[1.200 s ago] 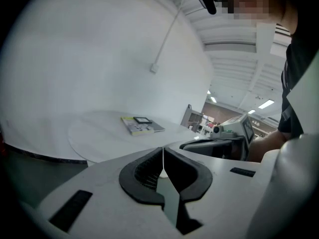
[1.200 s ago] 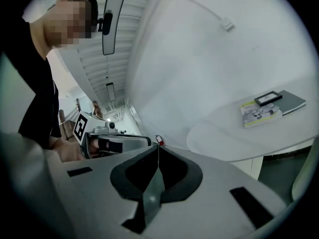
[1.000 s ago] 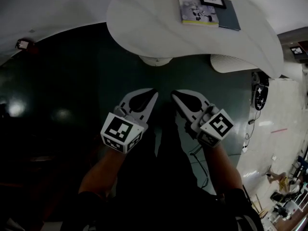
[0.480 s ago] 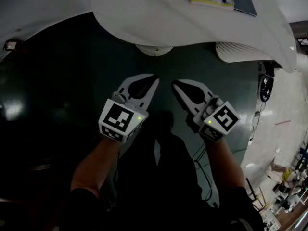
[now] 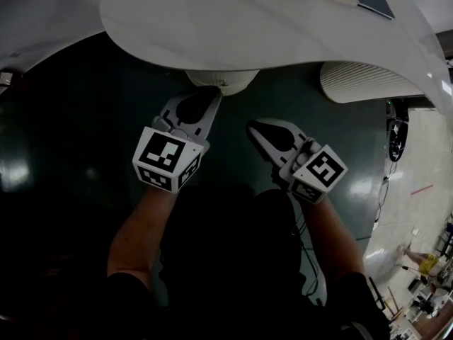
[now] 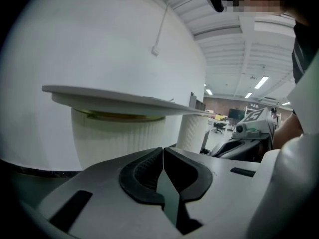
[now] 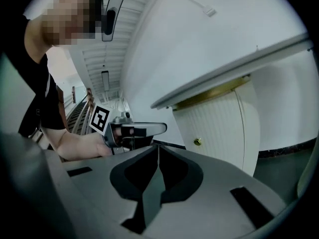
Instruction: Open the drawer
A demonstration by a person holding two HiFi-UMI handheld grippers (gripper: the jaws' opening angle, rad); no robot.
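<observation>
Ahead of right tool (image 7: 158,147), left tool (image 6: 163,149) — jaws together, empty — drawer (image 7: 215,129), untouched.

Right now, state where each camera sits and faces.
Head view: on the person's head, steeply down onto left hand-held gripper, right hand-held gripper, both forearms, white tabletop.
Left gripper view: rides that hand-held gripper, along its closed jaws toward a ribbed pedestal under the tabletop.
Right gripper view: likewise, along closed jaws toward a ribbed front with a brass knob.
Shared: the tabletop shows in all three; each gripper view catches the other hand-held gripper.
</observation>
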